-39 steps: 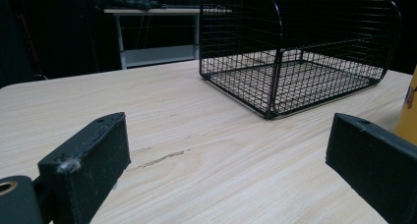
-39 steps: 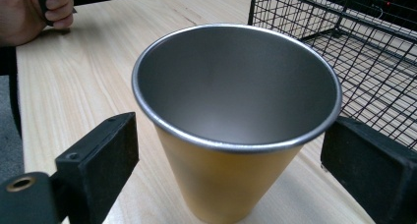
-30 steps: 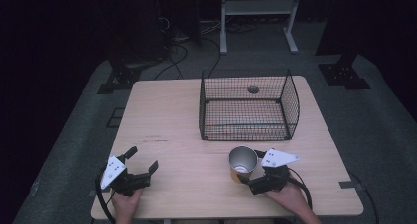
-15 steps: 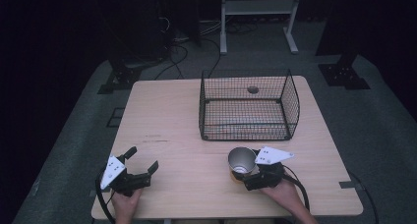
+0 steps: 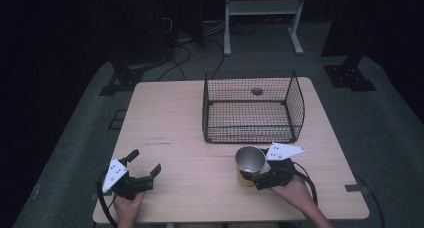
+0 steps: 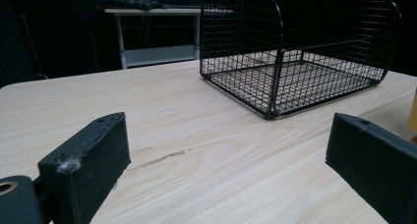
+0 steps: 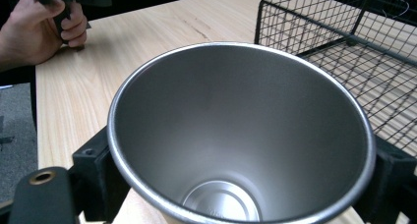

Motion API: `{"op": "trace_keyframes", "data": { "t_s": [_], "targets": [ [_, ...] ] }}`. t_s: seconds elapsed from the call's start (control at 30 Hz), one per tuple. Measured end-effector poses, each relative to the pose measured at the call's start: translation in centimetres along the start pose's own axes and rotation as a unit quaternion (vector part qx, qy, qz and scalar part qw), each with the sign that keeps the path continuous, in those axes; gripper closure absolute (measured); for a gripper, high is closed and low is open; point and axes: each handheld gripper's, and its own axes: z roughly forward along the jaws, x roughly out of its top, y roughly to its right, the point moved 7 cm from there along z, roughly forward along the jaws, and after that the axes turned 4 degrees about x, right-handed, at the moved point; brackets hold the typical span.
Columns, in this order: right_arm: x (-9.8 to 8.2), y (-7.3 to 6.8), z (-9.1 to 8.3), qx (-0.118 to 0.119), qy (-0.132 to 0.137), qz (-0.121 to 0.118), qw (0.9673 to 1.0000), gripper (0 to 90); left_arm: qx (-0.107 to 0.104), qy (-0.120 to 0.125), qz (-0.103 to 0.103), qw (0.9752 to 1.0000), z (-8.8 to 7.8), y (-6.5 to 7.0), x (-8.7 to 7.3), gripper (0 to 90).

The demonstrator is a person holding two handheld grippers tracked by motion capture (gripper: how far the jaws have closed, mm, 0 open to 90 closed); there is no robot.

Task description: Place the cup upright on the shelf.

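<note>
A steel cup (image 5: 250, 159) with a yellow outside stands at the near right of the table, just in front of the wire basket (image 5: 248, 138). My right gripper (image 5: 250, 177) comes in from the right and is shut on the cup, one jaw against each side. In the right gripper view the cup's empty inside (image 7: 236, 126) opens toward the camera between the jaws of the right gripper (image 7: 241, 160). My left gripper (image 5: 145, 161) rests at the near left, open, holding nothing. Bare wood lies between the spread jaws of the left gripper (image 6: 228, 135).
The black wire basket (image 6: 295, 52) is empty and sits at the table's far middle-right, its mesh (image 7: 344, 32) close behind the cup. The wooden table (image 5: 170, 123) has bare room at left and centre. The other hand (image 7: 39, 22) grips its handle farther off.
The right gripper moved left onto the cup, then cup and gripper shifted slightly toward the far right. The left gripper stayed put.
</note>
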Motion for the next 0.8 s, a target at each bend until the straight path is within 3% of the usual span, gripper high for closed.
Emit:
{"op": "trace_keyframes", "data": {
  "t_s": [0.8],
  "targets": [
    [5.2,2.4,-1.5,0.021,0.005,-0.002,0.9998,12.5,0.0,0.0,-0.001,1.0,0.0,0.0,0.0,2.2]
  ]
}}
